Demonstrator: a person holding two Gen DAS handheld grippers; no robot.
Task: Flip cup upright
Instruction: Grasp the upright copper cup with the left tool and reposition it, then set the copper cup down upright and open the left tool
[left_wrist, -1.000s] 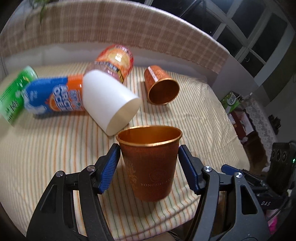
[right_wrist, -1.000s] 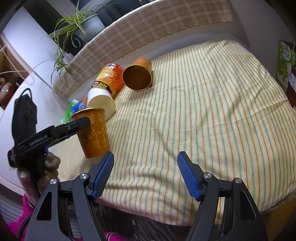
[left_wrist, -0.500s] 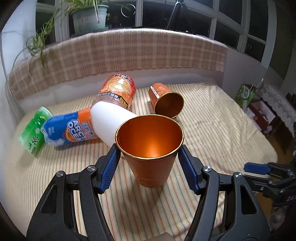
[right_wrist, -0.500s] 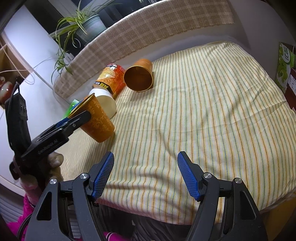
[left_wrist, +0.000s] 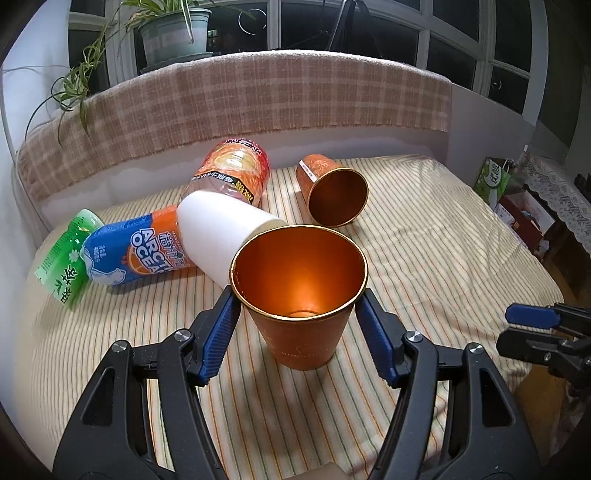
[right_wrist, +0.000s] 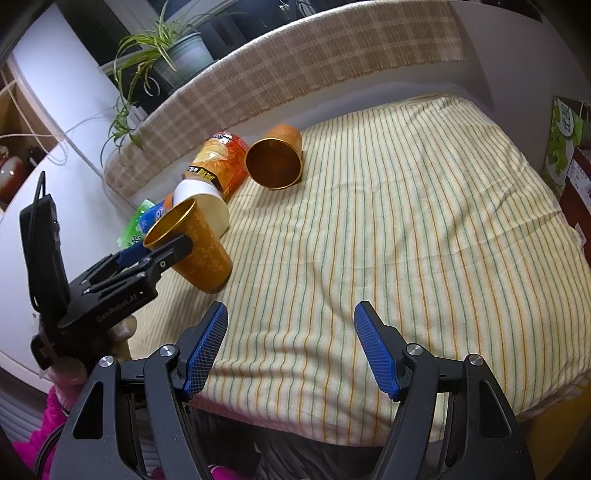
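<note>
Copper cup (left_wrist: 299, 295), pinched at its rim by the left gripper (left_wrist: 298, 330), tilts mouth toward eleven o'clock; right gripper (right_wrist: 290, 347) gapes empty.

The left wrist view looks along its own tool (left_wrist: 298, 325) from close above the striped bed (left_wrist: 424, 258), facing the plaid headboard (left_wrist: 258, 96) and windows. The right wrist view sits higher and farther back at the bed's near edge, angled down past its tool (right_wrist: 290, 345). Both share the striped bed, headboard, potted plant (right_wrist: 173, 51) and the lying cup (left_wrist: 334, 194) (right_wrist: 275, 157); each also catches the other tool.
</note>
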